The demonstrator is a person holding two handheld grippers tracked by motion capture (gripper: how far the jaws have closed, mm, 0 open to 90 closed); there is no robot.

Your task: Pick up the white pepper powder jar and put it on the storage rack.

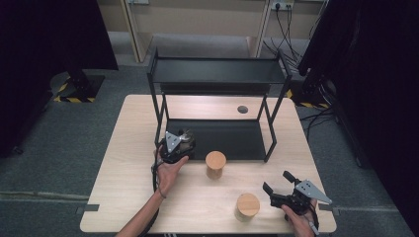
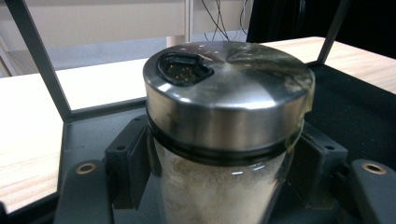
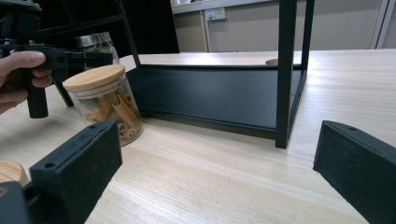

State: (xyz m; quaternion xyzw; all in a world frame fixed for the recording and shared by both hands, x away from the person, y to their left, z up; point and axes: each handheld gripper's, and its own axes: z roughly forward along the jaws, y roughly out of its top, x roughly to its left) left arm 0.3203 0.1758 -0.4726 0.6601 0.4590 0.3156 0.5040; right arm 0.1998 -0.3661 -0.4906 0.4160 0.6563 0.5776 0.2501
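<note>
Light wooden table (image 1: 148, 207) on grey carpet floor (image 1: 59, 148). Beige wall panelling (image 1: 197, 19) behind, wall sockets (image 1: 281, 6) with dangling black cables (image 1: 286, 34). Dark curtains (image 1: 44, 34) either side.

In the left gripper view the bottom edge cuts off the shaker jar (image 2: 224, 186), so its base is out of sight. From above, the left tongs (image 1: 184, 140) cover most of that jar. In the right gripper view a second wooden lid (image 3: 10, 171) is clipped at the left edge; the jar with the sticks (image 3: 105, 103) probably holds cinnamon.
</note>
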